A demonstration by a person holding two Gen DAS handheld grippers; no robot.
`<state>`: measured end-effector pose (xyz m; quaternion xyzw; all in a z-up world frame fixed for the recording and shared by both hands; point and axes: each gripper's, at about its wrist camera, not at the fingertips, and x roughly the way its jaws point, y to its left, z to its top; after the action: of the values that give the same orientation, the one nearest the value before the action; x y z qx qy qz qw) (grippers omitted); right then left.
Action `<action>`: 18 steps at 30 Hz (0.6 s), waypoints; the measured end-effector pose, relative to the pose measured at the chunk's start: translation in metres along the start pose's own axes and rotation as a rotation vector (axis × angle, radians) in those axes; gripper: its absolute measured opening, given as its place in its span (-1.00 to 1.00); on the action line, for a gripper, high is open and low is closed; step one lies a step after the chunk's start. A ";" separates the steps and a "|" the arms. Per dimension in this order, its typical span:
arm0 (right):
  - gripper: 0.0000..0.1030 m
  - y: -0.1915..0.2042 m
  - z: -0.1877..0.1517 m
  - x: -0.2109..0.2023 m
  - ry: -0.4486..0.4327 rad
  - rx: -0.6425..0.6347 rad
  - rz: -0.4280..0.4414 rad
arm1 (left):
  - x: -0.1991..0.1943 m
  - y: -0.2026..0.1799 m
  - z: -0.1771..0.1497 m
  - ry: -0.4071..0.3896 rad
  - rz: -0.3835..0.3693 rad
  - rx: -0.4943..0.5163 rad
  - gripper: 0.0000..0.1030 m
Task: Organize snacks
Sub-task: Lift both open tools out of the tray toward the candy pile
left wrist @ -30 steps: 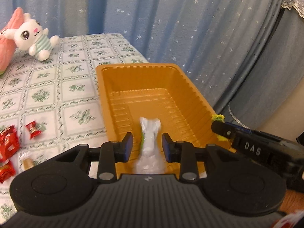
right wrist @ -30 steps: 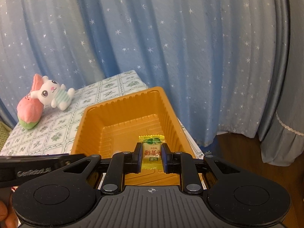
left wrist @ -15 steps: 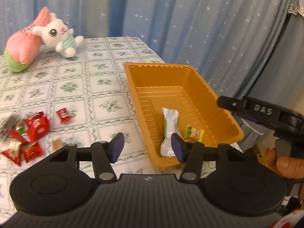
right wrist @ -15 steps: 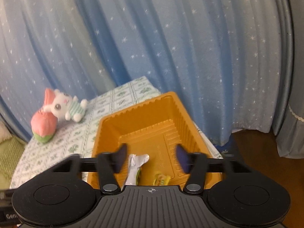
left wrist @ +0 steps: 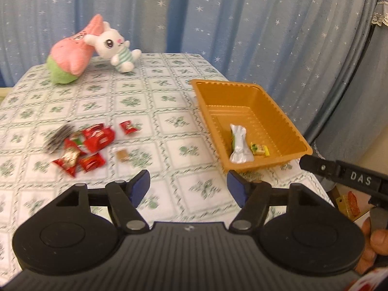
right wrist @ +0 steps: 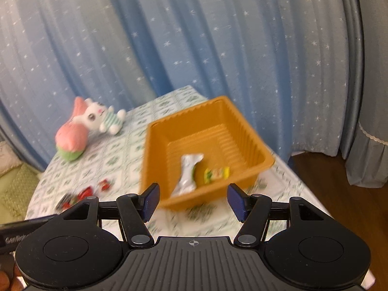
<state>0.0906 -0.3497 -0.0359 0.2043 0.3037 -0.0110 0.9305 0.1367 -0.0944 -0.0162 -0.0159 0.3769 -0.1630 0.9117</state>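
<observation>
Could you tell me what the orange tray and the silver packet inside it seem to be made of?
The orange ribbed tray looks like thin moulded plastic, semi-glossy, judging by its pressed ridges. The silver crimped packet looks like metallised foil film, judging by its sheen; I can't tell for sure.

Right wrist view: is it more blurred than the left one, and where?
Yes. Right wrist view: motion blur smears the tray, plush toys and table snacks; only the open right claw is sharp. Left wrist view: mostly sharp, only the red snacks are blurred; fisheye bends the curtain.
</observation>
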 end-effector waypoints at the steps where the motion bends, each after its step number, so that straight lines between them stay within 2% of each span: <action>1: 0.20 0.005 -0.004 -0.004 0.006 -0.006 0.006 | -0.006 0.004 -0.003 -0.002 0.007 -0.004 0.38; 7: 0.20 0.040 -0.024 -0.017 0.035 -0.074 0.047 | -0.039 0.026 -0.019 -0.019 0.053 -0.035 0.50; 18: 0.20 0.088 -0.044 -0.028 0.049 -0.179 0.105 | -0.079 0.072 -0.034 -0.043 0.134 -0.089 0.55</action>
<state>0.0564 -0.2550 -0.0191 0.1364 0.3149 0.0697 0.9367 0.0817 0.0014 0.0025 -0.0348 0.3642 -0.0844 0.9268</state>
